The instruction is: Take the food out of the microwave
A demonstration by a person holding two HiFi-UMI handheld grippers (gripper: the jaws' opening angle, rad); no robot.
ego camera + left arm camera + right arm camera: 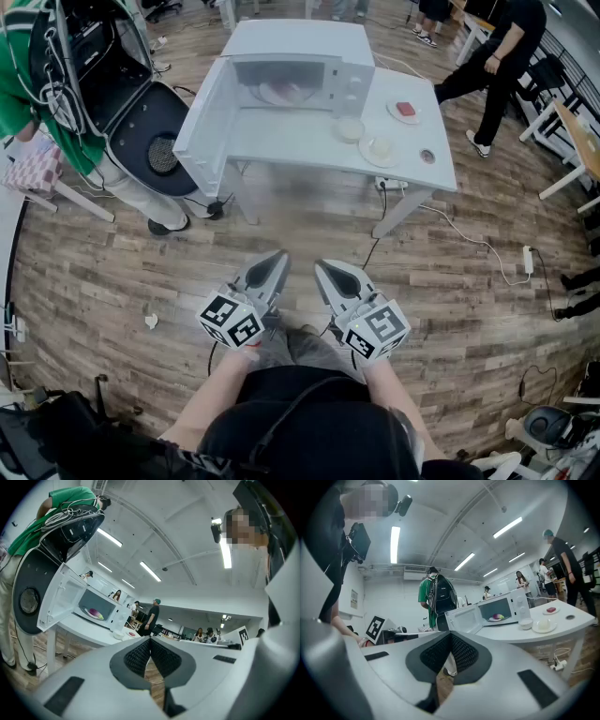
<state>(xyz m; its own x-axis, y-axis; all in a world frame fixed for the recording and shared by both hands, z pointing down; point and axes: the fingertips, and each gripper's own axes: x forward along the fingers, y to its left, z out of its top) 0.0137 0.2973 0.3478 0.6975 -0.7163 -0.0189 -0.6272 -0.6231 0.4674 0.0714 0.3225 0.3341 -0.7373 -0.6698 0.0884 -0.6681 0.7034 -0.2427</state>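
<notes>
A white microwave [309,70] stands on a white table [309,150] with its door [211,127] swung open to the left. Inside, pink and green food [284,91] lies on a plate. Both grippers are held close to my body, well short of the table over the wooden floor. My left gripper [280,254] is shut with nothing in it, and so is my right gripper [320,265]. The left gripper view looks past closed jaws [150,639] at the distant food [96,614]. Beyond closed jaws [450,634], the right gripper view shows the food [498,617].
On the table right of the microwave are a small bowl [350,129], a plate with a pale item [380,149], a plate with a red item [405,110] and a small dark disc [427,157]. A person in green [56,103] stands left; another in black [497,66] far right. Cables cross the floor [469,242].
</notes>
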